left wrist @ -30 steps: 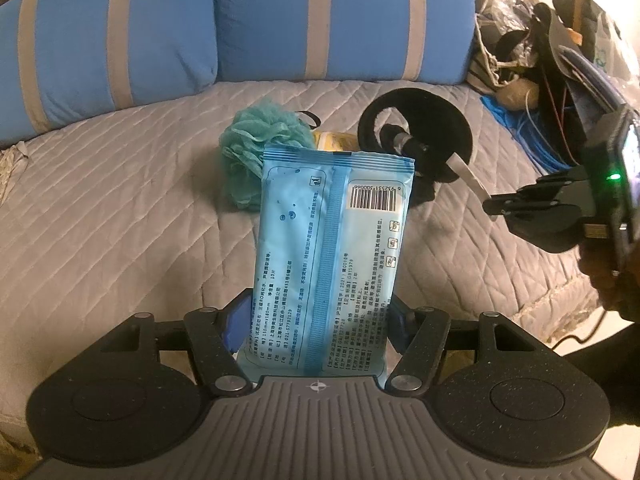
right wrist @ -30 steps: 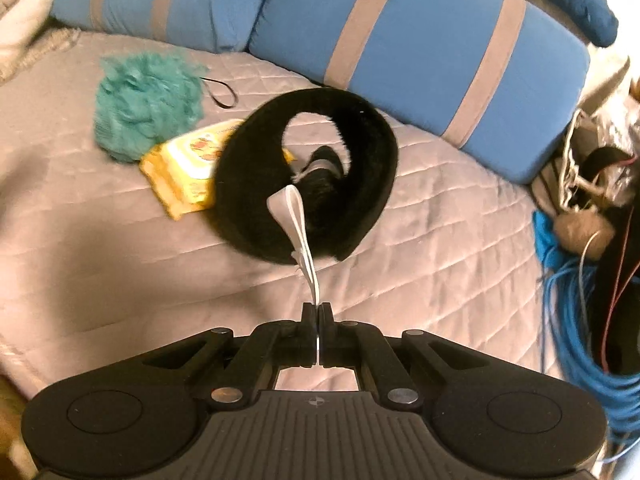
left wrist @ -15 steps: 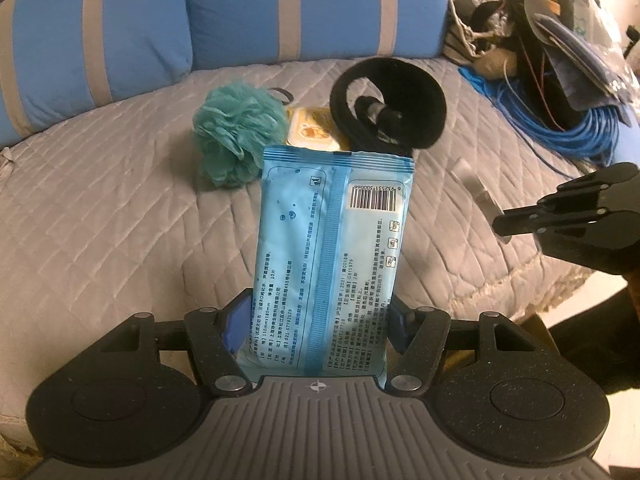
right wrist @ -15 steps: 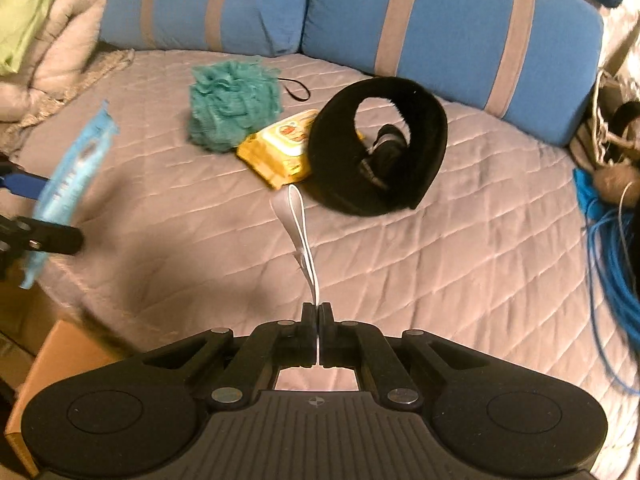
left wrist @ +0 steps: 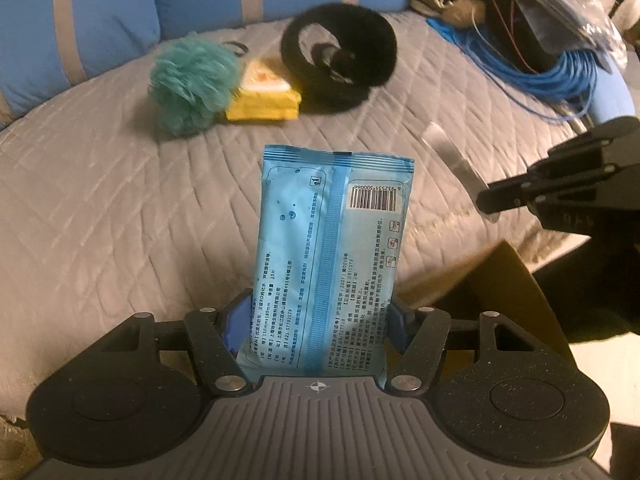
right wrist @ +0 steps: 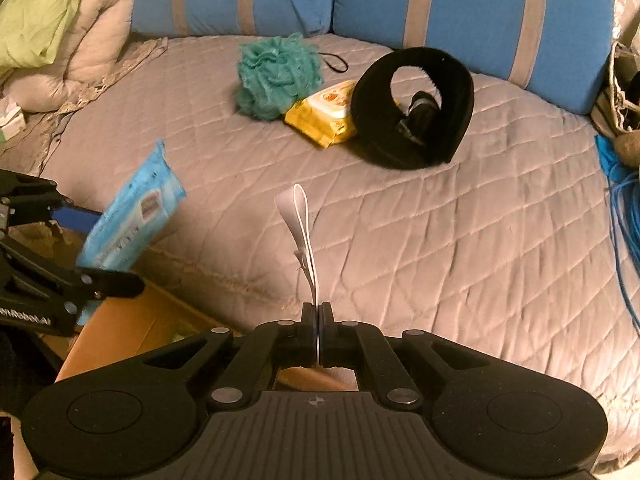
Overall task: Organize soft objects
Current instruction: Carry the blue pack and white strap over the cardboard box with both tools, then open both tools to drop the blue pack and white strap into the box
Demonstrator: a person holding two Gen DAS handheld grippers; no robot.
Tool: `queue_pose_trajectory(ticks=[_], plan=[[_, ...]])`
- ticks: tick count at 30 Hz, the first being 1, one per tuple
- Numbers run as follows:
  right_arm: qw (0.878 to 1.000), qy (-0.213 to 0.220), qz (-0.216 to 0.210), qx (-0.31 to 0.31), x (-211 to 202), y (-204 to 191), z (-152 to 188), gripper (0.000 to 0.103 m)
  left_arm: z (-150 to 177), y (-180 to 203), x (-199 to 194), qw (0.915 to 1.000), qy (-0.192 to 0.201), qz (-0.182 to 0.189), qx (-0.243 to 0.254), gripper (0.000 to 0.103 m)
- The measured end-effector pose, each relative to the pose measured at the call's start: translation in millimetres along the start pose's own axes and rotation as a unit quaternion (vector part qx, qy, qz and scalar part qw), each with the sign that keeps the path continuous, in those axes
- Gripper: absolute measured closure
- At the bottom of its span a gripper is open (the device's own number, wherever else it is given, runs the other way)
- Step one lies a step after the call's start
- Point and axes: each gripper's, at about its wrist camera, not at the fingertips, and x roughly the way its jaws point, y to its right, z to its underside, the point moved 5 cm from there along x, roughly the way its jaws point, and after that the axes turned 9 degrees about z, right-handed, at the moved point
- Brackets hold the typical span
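My left gripper is shut on a blue wipes pack, held upright near the bed's front edge; the pack also shows in the right wrist view. My right gripper is shut on a thin white strip, also seen blurred in the left wrist view. On the grey quilted bed lie a teal bath pouf, a yellow wipes pack and black fuzzy earmuffs.
An open cardboard box stands below the bed's front edge, under both grippers. Blue striped cushions line the back. Blue cable coils and clutter lie at the right; bedding is piled at the left.
Both grippers have drawn back from the bed toward its front edge and over the cardboard box, each still holding its item. The earmuffs stay on the bed, apart from the white strip.
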Motion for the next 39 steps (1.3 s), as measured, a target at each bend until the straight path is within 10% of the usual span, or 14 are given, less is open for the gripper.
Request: queue_pose_trajectory(ticks=[35,37,39], plan=[[0.992,-0.111,-0.054,-0.038,-11.1,-38.3,71.1,0.097,48.2,17.0,-0.3,0.9935,-0.11,0.008,-0.03,0.037],[0.992,-0.107,-0.051,-0.042,-11.9,-39.0,70.0,0.068,47.9,15.8,1.4,0.9933,-0.112,0.002,-0.029,0.032],[0.993,-0.099,-0.047,-0.046,-13.9,-39.8,69.0,0.0,48.4,13.2,3.0,0.9928,-0.115,-0.002,-0.035,0.024]])
